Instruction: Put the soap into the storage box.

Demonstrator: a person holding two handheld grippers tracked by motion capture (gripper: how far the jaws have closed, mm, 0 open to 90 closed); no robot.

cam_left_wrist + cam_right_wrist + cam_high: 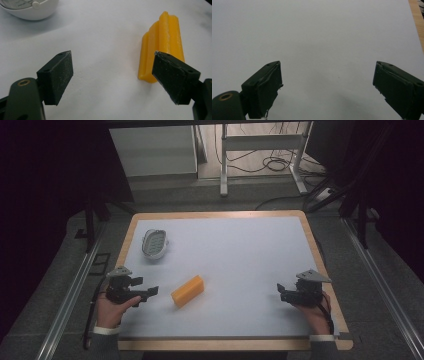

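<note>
Two tools wait with jaws apart, but the left tool (146, 293) is much the nearer: the yellow block (188, 290) lies on the bench (240, 255) just ahead of it, off its right jaw, long axis running away, well apart from the right tool (283, 291).

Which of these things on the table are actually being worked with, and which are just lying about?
In the job:
yellow ridged plastic block
left gripper, jaws open, nearest the block

Lying about:
white oval dish with a grid inside
right gripper, open over bare table
</note>
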